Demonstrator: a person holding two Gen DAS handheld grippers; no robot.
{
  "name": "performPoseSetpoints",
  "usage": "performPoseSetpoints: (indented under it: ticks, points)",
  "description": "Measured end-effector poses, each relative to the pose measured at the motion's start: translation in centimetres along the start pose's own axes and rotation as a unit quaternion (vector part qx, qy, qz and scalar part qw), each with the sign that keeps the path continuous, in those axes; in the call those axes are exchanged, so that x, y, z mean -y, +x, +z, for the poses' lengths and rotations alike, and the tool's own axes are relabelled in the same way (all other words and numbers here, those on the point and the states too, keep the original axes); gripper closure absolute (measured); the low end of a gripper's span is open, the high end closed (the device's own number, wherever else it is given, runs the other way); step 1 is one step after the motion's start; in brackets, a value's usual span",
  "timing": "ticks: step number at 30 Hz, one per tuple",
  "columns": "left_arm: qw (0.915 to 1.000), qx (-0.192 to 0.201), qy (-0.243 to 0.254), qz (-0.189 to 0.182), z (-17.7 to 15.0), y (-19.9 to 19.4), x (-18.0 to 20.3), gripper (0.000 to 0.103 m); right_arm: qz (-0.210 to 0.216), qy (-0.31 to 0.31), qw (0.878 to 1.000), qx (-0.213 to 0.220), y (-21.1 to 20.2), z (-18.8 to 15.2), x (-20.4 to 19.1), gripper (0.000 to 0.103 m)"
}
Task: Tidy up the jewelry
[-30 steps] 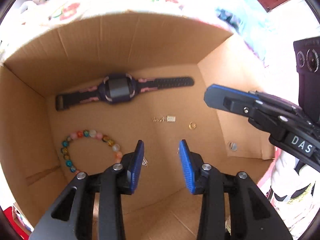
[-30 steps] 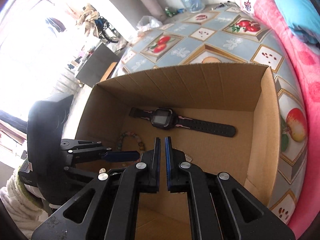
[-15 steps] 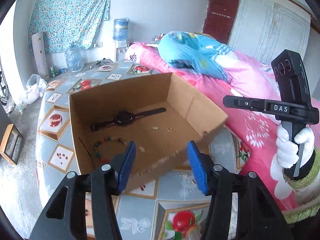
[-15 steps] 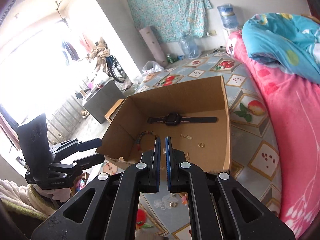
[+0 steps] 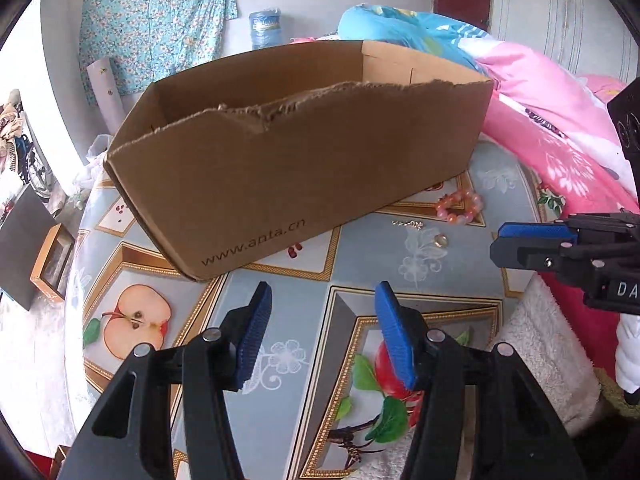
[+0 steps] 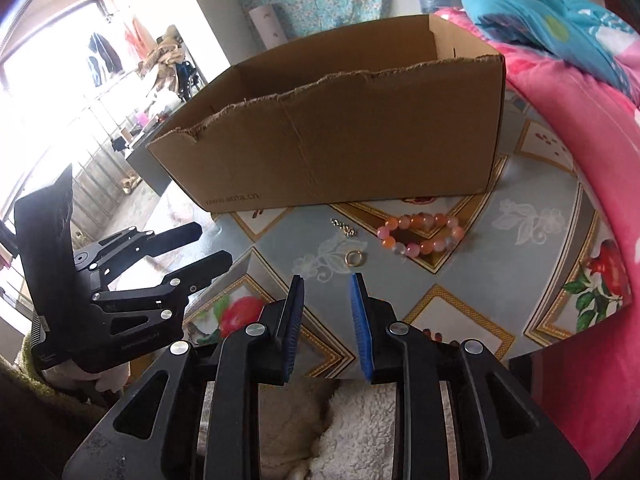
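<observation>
A brown cardboard box (image 5: pixel 304 168) stands on the patterned table; it also shows in the right wrist view (image 6: pixel 340 152), its inside hidden. In front of it lie a pink-orange bead bracelet (image 6: pixel 420 232), a gold ring (image 6: pixel 354 258) and a small gold chain (image 6: pixel 344 227). The left wrist view shows the bracelet (image 5: pixel 459 206), the ring (image 5: pixel 441 241) and the chain (image 5: pixel 407 224). My right gripper (image 6: pixel 326 312) is open and empty, just short of the ring. My left gripper (image 5: pixel 320 332) is open and empty, low over the table before the box.
A pink blanket (image 6: pixel 568 160) and a blue quilt (image 6: pixel 552 20) lie to the right. The fruit-patterned tablecloth (image 5: pixel 132 320) covers the table. A white fluffy cloth (image 6: pixel 328 420) lies under my right gripper. A dark cabinet (image 5: pixel 20 240) stands left.
Both grippers have pulled back out of the box and dropped low in front of it. My right gripper has opened. The jewelry on the table has come into view.
</observation>
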State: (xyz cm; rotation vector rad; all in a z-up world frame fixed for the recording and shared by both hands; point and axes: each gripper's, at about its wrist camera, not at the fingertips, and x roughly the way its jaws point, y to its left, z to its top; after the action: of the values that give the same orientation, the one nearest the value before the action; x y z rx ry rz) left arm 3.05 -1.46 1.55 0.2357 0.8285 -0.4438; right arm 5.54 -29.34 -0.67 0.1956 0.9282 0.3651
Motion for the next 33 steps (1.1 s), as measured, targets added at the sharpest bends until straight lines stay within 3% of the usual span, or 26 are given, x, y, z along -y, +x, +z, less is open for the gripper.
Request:
performPoseSetpoints:
  ticks: [12,18,23,29,33]
  points:
    - [0.9999,-0.008,0.013,0.007,-1.0,1.7,0.0,0.051,-0.053,-0.043,0.998,0.002,3.6,0.2,0.2,0.08]
    - [0.9997,-0.018,0.017,0.004,-0.8,2.5,0.1,0.051,-0.069,-0.066,0.995,0.008,4.3,0.6,0.1,0.094]
    - [0.9992,-0.011,0.038,0.007,-0.5,2.7,0.9,0.051,-0.049,-0.06,0.997,0.003,4.5,0.9,0.4,0.103]
    - [0.9984,-0.011,0.056,-0.006,-0.5,2.7,1.8,0.051,-0.018,-0.05,0.999,-0.01,5.1,1.4,0.1,0.103]
    - [0.9979,-0.012,0.063,-0.007,-0.6,2.6,2.0,0.051,-0.019,-0.049,0.999,-0.006,4.8,1.9,0.2,0.102]
